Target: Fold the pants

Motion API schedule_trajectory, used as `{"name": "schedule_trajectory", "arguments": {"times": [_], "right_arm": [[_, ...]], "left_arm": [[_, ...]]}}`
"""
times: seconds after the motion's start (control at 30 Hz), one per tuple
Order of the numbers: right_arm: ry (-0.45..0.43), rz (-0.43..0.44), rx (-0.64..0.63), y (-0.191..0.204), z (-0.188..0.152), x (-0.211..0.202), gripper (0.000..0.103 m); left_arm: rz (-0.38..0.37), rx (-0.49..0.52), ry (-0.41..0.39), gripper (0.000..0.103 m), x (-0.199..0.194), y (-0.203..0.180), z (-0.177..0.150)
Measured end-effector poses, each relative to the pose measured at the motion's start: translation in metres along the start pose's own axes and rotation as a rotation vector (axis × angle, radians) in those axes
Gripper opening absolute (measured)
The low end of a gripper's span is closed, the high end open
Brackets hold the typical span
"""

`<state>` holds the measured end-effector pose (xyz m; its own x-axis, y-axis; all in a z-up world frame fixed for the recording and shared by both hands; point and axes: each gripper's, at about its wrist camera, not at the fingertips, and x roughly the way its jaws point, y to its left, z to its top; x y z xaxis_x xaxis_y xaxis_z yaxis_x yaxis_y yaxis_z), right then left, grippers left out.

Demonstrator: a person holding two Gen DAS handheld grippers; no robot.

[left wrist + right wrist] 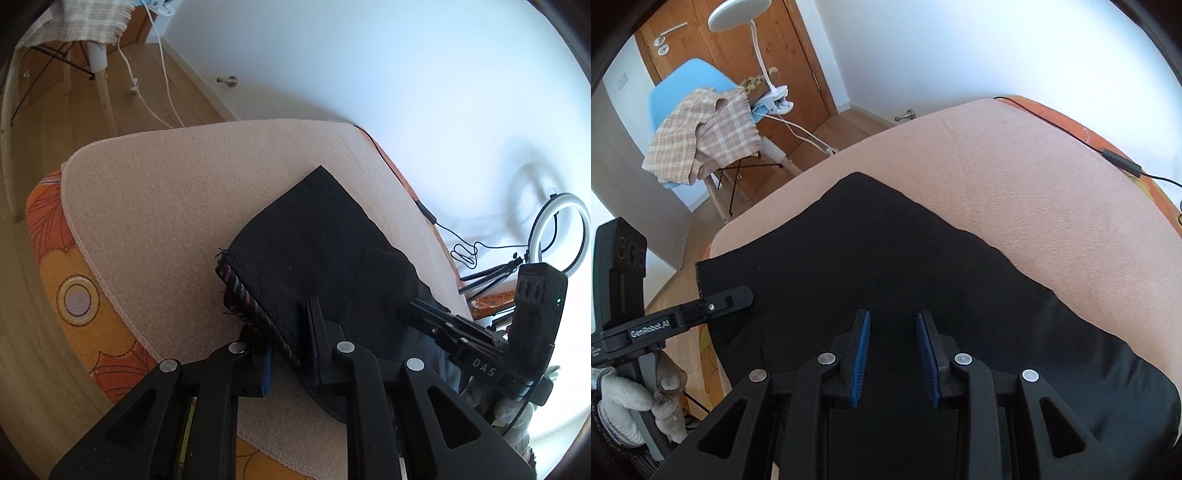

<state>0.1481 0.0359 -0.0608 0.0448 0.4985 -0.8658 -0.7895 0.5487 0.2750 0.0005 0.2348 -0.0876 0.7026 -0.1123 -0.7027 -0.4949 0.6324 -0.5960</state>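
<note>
Working the black pants on the bed's peach blanket, I am judging them as soft, limp and light, apt to sag wherever they are not held. The hem looks the best place to grip: several layers are stacked there, with a striped edge showing, so a pinch across that thickness should carry all the layers together. A grip on one layer alone would probably let the others slide off.

My left tool is straddling that near hem edge, one finger on top of the cloth and one at its outer side; I cannot tell whether it is actually biting. My right tool is spread wide, its blue pads hanging over the flat black cloth and holding nothing.

The left view is showing me the layered hem, the far corner of the fold and a ring light at the far right. The right view is showing instead the broad, smooth spread of fabric toward the near right, plus a blue chair with a checked cloth by the door.
</note>
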Motion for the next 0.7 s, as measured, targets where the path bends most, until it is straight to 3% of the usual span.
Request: {"name": "schedule_trajectory", "arguments": {"times": [0.3,0.53,0.7], "right_arm": [[0.014,0.034,0.102,-0.012,0.001,-0.005,0.030],[-0.064,0.090,0.225,-0.034,-0.029,-0.047,0.042],[-0.129,0.115,0.277,-0.055,-0.038,-0.082,0.048]], "left_arm": [[-0.015,0.010,-0.038,0.009,-0.002,-0.002,0.004],[0.019,0.264,-0.137,0.006,-0.018,-0.049,-0.002],[-0.001,0.428,-0.153,0.005,-0.016,-0.088,-0.015]]}}
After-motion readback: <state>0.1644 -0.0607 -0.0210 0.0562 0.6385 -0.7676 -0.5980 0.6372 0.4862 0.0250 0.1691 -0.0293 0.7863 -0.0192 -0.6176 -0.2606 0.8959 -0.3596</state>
